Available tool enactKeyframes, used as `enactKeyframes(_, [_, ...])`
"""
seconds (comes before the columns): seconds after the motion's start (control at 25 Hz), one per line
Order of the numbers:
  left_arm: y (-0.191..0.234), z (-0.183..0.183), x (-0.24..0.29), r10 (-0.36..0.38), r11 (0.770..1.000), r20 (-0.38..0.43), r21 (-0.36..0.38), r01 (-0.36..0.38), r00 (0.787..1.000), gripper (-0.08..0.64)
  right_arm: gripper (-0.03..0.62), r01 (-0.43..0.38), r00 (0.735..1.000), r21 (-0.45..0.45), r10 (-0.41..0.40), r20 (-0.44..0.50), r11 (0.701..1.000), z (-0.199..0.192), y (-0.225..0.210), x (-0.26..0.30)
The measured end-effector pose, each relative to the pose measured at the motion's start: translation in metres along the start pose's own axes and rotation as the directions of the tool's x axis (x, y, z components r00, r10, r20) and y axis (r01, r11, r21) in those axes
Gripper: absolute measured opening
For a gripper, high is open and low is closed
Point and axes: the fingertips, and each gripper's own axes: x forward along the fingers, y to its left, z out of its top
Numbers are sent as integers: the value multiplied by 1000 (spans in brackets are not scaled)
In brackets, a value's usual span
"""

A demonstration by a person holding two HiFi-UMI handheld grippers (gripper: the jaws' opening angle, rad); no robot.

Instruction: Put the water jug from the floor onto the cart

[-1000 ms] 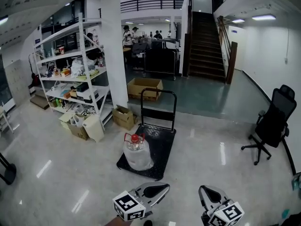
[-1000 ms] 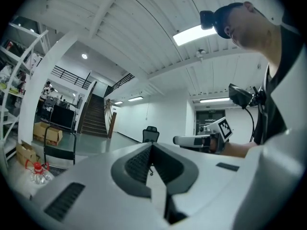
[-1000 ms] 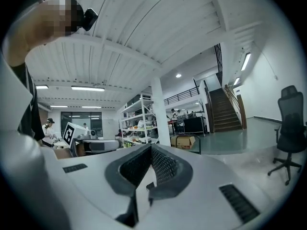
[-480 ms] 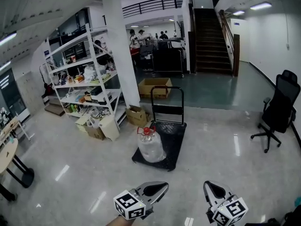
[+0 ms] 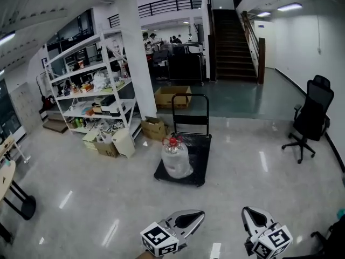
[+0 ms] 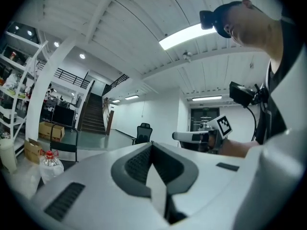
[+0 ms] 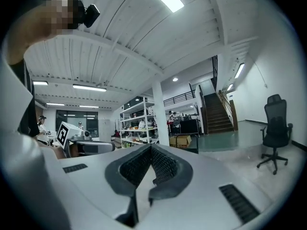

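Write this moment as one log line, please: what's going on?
water jug: standing on cart | left gripper: shut, empty | right gripper: shut, empty | both: apart from cart

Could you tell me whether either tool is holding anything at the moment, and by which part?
Nothing is held: the left tool and the right tool are both shut and empty, and the water jug stands on the cart.
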Motion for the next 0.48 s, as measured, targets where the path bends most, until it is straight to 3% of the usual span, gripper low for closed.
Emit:
enactKeyframes(0.24, [-21,-8,-90,-47,999,-22,16,48,999,0,2,60,998,30,-60,-22,998,-14,98,-23])
enactKeyframes(0.48, [-56,-5,-132,-81,997,-5,18,81,997,0,2,68,997,-4,-68,-28,998,-8,155,-56])
